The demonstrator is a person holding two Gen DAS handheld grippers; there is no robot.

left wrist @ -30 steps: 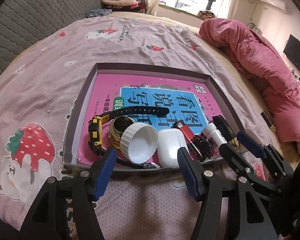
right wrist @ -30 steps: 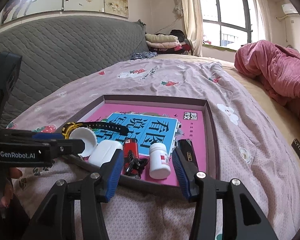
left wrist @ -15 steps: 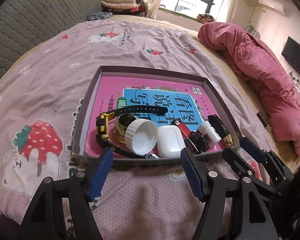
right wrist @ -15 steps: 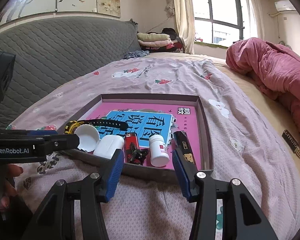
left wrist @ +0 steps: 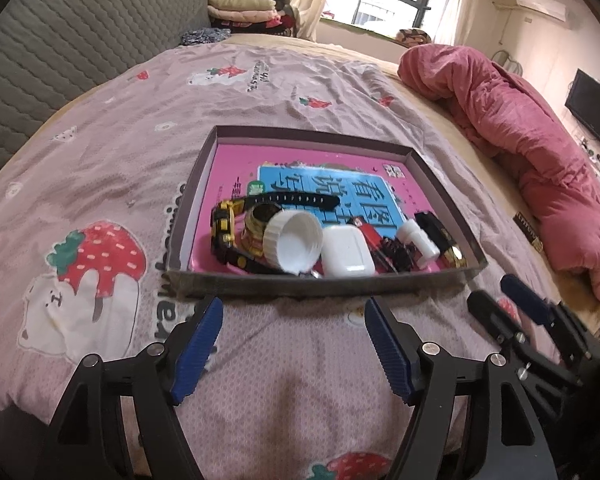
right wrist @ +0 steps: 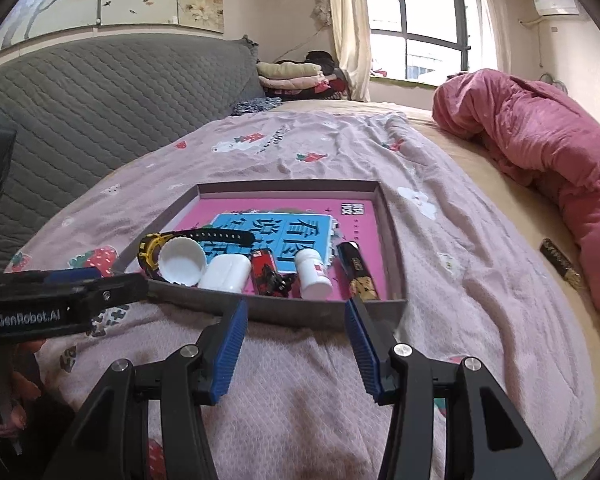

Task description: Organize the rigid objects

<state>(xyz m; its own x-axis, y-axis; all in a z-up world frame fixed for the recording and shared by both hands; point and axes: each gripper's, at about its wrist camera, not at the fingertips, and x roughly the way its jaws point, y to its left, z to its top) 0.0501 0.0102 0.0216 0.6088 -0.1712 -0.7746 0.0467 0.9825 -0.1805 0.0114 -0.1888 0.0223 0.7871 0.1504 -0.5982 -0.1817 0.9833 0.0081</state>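
We hold both claws over the pink strawberry-print bedsheet (left wrist: 112, 128), just short of the near wall of the shallow cardboard tray (left wrist: 300, 286). Our left claw (left wrist: 294, 344) has nothing between its blue pads and its jaws are opening, already spread wide. Our right claw (right wrist: 296, 344) stands partly open and is empty too, its tips close to the tray's near wall.

The rigid objects lie in a row along the tray's near edge, on a pink and blue book (left wrist: 324, 184) that lines the floor. Straight ahead of the left claw sits a white jar lid (left wrist: 294, 242) on its side, touching a white earbud case (left wrist: 346, 250) on its right. Ahead and to the left, a black and yellow watch (left wrist: 224, 228) curls round a small gold jar (left wrist: 258, 224). Ahead of the right claw, between its fingers, lie a red lighter (right wrist: 262, 272), a black hair clip (right wrist: 278, 280) and a white pill bottle (right wrist: 312, 274); a black and gold lighter (right wrist: 358, 270) lies just beyond the right fingertip.

Well off to the right a rumpled pink quilt (right wrist: 540, 152) lies on the bed.
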